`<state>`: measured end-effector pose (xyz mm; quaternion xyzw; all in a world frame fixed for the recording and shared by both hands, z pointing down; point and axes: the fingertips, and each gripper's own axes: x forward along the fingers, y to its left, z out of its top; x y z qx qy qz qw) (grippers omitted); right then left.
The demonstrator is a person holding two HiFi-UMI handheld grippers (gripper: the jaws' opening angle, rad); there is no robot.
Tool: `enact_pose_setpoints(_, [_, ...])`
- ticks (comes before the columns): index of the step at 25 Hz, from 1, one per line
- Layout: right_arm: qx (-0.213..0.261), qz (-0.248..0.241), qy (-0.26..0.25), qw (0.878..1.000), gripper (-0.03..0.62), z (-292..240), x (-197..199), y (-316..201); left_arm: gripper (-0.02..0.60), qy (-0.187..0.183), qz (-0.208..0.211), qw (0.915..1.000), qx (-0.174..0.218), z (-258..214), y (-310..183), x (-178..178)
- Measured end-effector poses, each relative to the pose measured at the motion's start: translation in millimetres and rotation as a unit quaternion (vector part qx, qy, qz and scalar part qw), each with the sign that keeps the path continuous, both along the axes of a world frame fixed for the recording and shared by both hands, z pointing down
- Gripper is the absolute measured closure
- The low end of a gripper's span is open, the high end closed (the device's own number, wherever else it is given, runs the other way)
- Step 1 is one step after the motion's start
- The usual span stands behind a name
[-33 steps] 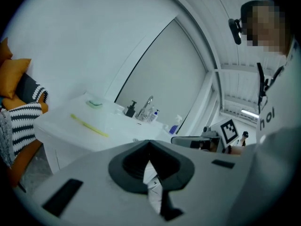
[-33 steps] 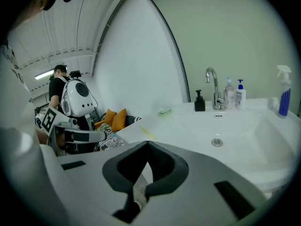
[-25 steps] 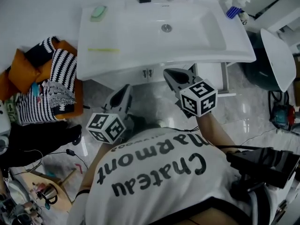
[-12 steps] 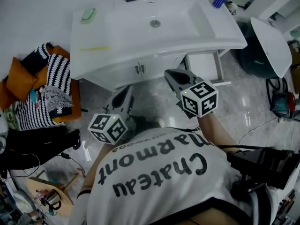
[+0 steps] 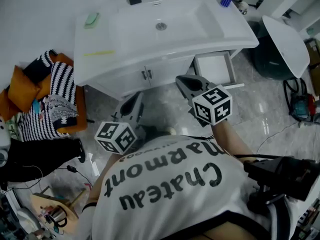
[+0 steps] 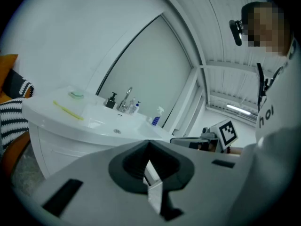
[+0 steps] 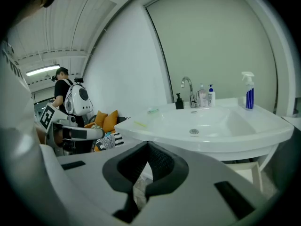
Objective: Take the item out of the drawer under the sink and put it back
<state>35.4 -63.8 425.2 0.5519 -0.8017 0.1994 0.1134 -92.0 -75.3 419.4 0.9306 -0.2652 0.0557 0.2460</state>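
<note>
Fig. My left gripper [image 5: 134,100] and right gripper [image 5: 183,80], both closed and empty, before the sink [image 5: 150,54]. Open drawer [image 5: 214,68] beneath its right end; item unseen. Closed jaws could shove the drawer.

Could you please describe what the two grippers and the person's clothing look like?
Both the left gripper and the right gripper have pale grey tapered bodies with dark ribbed fingers. Each carries a white cube printed with black square markers. The person wears a white shirt with large black lettering.
</note>
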Motion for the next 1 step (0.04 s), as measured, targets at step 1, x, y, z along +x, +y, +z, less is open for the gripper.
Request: enact_pose_setpoints(1, [0.000,0.000,0.000,1.000,0.583,0.0,0.6,1.2,0.574,0.000,0.001,1.0000,0.001,-0.4,1.1,0.9])
